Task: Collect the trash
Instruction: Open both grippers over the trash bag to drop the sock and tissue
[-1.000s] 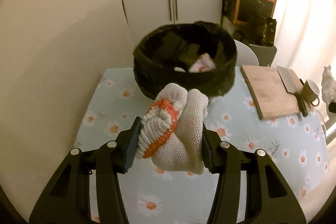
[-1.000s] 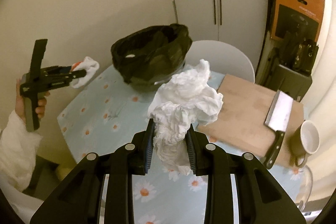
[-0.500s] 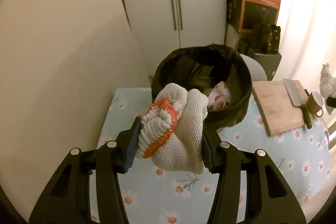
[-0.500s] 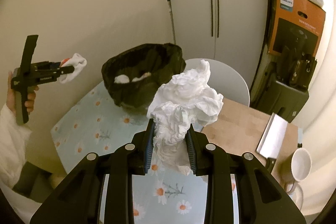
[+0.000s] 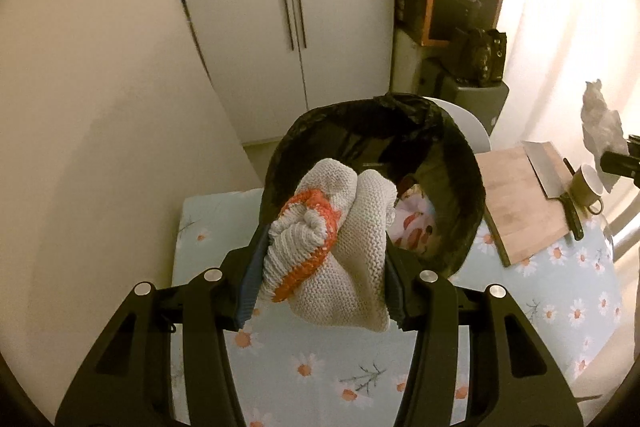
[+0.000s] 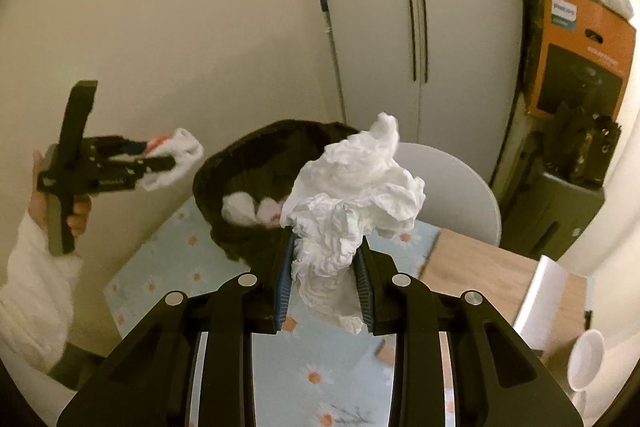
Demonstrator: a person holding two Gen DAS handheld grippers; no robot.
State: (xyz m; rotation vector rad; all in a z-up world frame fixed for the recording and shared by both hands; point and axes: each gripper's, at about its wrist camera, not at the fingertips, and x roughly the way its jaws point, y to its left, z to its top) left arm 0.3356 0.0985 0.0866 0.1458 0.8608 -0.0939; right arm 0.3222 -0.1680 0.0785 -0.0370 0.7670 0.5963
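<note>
I am working in what looks like a small home kitchen or dining corner. A table under a pale blue daisy-print cloth carries a wooden cutting board with a cleaver lying on it and a mug just beside it. A bin lined with a black trash bag stands on the same table. Behind it I see tall white cupboard doors with slim handles, a white chair back, and an orange Philips appliance box stacked on a grey unit.
</note>
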